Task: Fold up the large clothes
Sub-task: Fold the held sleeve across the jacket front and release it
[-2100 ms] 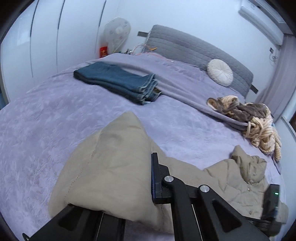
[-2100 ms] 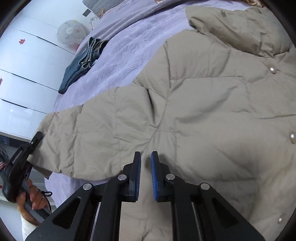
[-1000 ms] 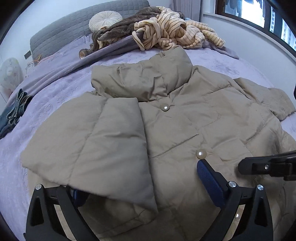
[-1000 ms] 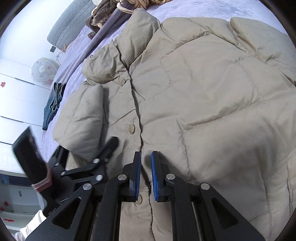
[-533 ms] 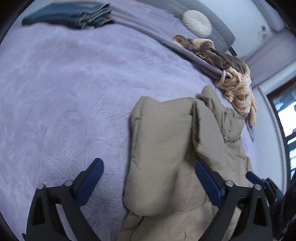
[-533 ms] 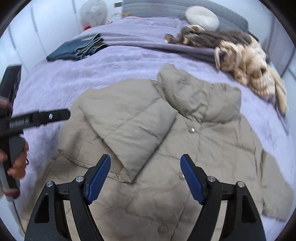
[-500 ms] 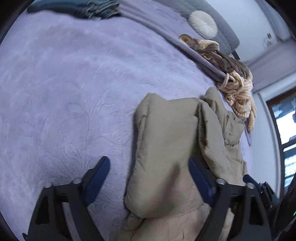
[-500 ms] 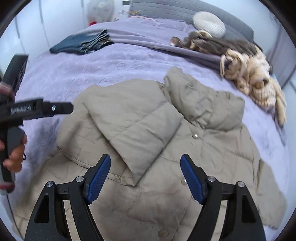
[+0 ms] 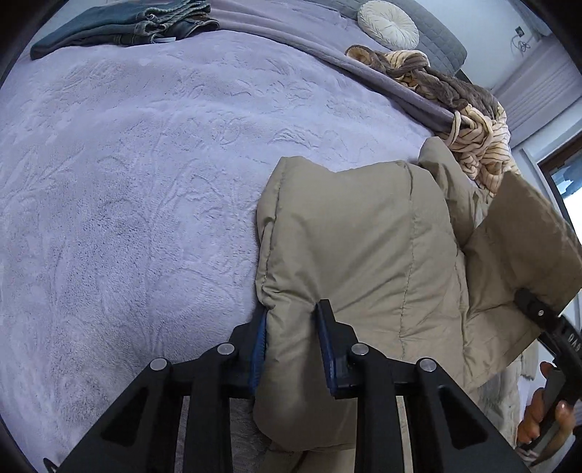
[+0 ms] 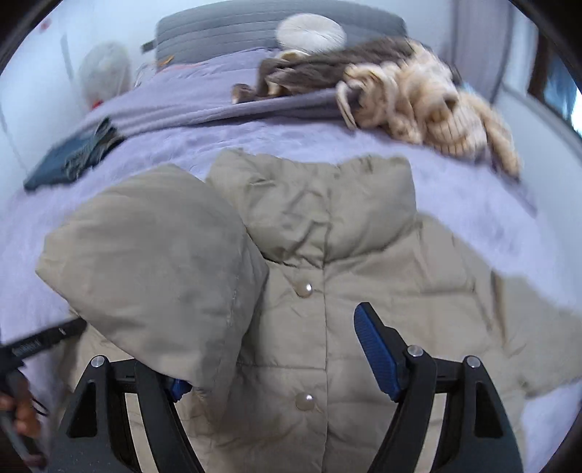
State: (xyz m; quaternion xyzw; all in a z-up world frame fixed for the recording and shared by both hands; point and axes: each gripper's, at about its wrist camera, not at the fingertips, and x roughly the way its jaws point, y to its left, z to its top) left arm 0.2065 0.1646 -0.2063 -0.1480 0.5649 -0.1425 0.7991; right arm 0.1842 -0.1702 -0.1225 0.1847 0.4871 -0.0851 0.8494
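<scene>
Beige coat (image 10: 363,327) lies buttoned on the bed (image 9: 145,182); my left gripper (image 9: 291,342) is closing on its sleeve (image 9: 345,254), my right gripper (image 10: 276,353) gapes empty; folding barely begun

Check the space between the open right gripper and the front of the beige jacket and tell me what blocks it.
Nothing foreign does. The right gripper hangs open over the beige jacket; only the jacket's own folded-in sleeve overlaps its left finger. The left gripper is closing on that sleeve's edge at the side.

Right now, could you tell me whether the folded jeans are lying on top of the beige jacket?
No, the folded jeans lie far off on the purple bedspread, well apart from the beige jacket.
</scene>
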